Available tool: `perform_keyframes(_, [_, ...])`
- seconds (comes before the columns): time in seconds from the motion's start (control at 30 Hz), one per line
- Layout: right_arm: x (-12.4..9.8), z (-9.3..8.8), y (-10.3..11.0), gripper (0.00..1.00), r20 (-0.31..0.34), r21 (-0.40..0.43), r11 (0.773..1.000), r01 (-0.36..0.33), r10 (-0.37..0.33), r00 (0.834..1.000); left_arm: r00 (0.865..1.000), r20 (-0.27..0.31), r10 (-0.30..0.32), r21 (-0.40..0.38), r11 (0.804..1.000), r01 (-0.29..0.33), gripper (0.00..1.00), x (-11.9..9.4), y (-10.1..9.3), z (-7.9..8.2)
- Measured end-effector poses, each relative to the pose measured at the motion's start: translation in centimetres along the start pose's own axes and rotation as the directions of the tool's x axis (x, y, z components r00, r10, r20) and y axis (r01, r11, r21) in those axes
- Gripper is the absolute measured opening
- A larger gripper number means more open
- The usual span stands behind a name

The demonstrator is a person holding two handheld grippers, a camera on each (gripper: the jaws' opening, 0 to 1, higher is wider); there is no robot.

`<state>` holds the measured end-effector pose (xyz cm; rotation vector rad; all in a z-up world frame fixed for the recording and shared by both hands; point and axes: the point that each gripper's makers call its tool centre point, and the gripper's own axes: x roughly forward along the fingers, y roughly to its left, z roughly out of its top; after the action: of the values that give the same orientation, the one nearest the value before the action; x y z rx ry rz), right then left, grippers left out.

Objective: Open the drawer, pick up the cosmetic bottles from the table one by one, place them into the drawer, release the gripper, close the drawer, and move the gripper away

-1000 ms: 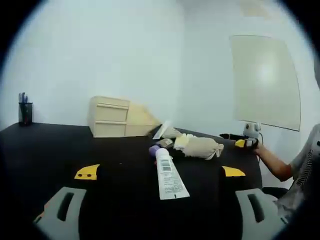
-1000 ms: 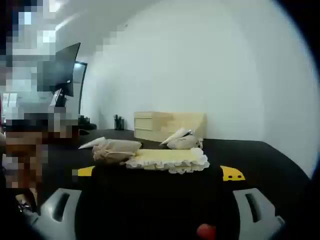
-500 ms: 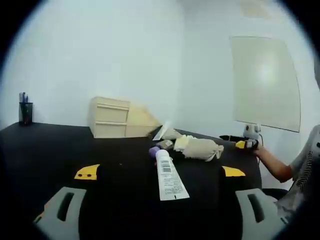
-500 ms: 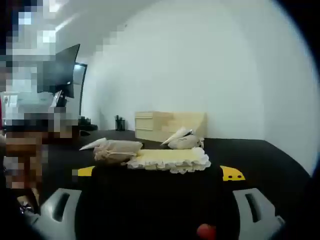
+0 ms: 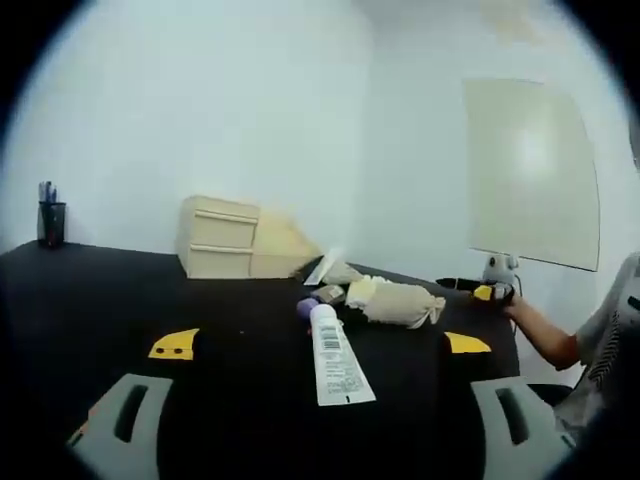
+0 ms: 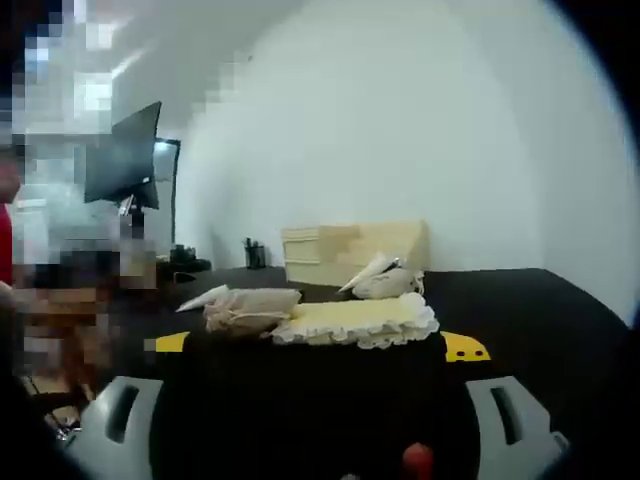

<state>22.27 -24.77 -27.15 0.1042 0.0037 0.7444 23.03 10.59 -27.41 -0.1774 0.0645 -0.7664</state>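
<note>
The drawer unit (image 5: 218, 235) stands shut at the table's (image 5: 90, 300) far edge; a tube (image 5: 334, 354) lies mid-table before my left gripper (image 5: 318, 425). Both my grippers, right (image 6: 303, 425) included, are spread wide and empty. I'd reach for the drawer front squarely and pull straight.

Bench (image 5: 90, 300) was a black top. On it, left gripper view: small beige drawer unit (image 5: 218, 235) at the back, closed; black pen cup (image 5: 50, 225) far left; white tube (image 5: 335, 355) with purple cap lying flat mid-bench; beige cloth pouch (image 5: 398, 300) just behind it. Right gripper view: frilled pale-yellow cloth (image 6: 360, 322) flat on the bench, touching a pouch; drawer unit behind.
</note>
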Motion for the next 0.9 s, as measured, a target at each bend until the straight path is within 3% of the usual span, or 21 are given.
perform_keyframes(0.23, [0.0,0.0,-0.5,0.89,-0.025,0.068,0.997,-0.024,0.026,0.999,1.000,0.006,-0.010,-0.009,1.000,0.010,0.96,0.1,-0.8,-0.1])
perform_keyframes(0.37, [0.4,0.1,-1.3,0.86,-0.035,0.036,0.999,-0.025,0.026,0.999,1.000,0.008,-0.017,-0.012,1.000,0.018,0.96,0.1,-1.1,-0.2])
perform_keyframes(0.5, [0.5,0.5,-1.7,0.77,-0.044,0.028,0.999,-0.038,0.039,0.998,1.000,0.020,-0.018,-0.014,1.000,0.018,0.96,0.1,-1.2,0.0])
perform_keyframes(0.73, [1.2,2.4,-2.0,0.74,-0.050,0.007,0.999,-0.048,0.048,0.998,1.000,0.000,-0.019,-0.023,1.000,0.019,0.94,0.2,-1.3,-0.4])
perform_keyframes(0.8, [1.5,2.6,-2.0,0.71,-0.067,-0.008,0.999,-0.047,0.046,0.997,0.999,-0.022,-0.025,-0.041,0.999,0.024,0.89,0.1,-1.4,-0.6])
perform_keyframes(0.9, [2.0,3.0,-1.8,0.66,-0.080,-0.026,0.999,-0.047,0.045,0.996,0.999,-0.026,-0.027,-0.029,0.999,0.026,0.90,0.2,-1.4,-0.7])
